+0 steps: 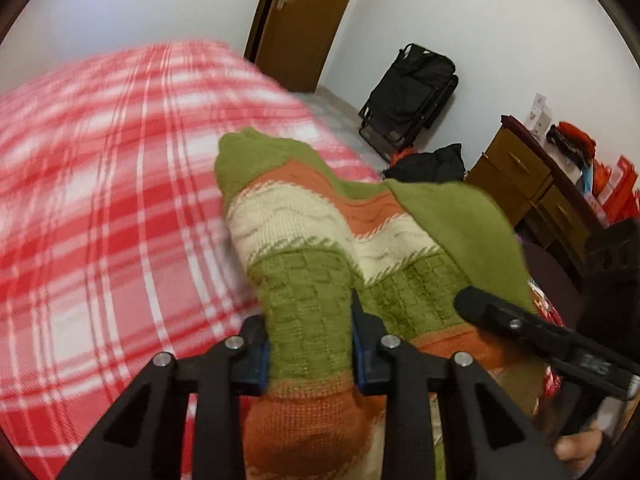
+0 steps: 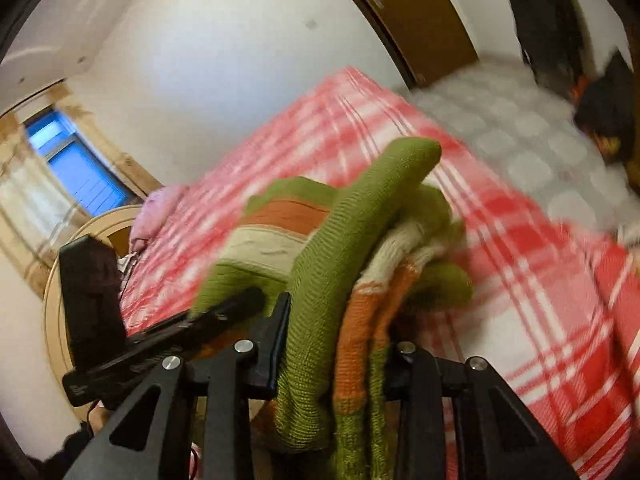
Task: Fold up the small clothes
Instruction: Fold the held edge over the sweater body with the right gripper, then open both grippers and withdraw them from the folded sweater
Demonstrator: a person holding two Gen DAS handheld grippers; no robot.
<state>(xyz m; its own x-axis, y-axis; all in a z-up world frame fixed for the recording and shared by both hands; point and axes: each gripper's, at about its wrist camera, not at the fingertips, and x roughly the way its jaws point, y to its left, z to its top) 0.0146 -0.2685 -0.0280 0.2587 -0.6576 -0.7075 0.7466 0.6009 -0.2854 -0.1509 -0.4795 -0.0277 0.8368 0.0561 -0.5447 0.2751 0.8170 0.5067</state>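
Observation:
A small knitted sweater (image 1: 320, 240) in green, orange and cream hangs above the bed, held by both grippers. My left gripper (image 1: 310, 340) is shut on a green checked fold of it, fabric bunched between the blue-padded fingers. The right gripper (image 1: 520, 328) shows at the right of the left wrist view, touching the sweater's green edge. In the right wrist view my right gripper (image 2: 336, 340) is shut on the bunched sweater (image 2: 340, 240), with a green sleeve sticking up. The left gripper (image 2: 172, 328) shows at the left there.
The bed has a red and white plaid cover (image 1: 100, 200), also in the right wrist view (image 2: 540, 280). A brown door (image 1: 304, 20), a folded black chair (image 1: 408, 96), dark clothes on the floor (image 1: 432, 164) and a wooden dresser (image 1: 528, 184) stand to the right. A window (image 2: 76, 164) is left.

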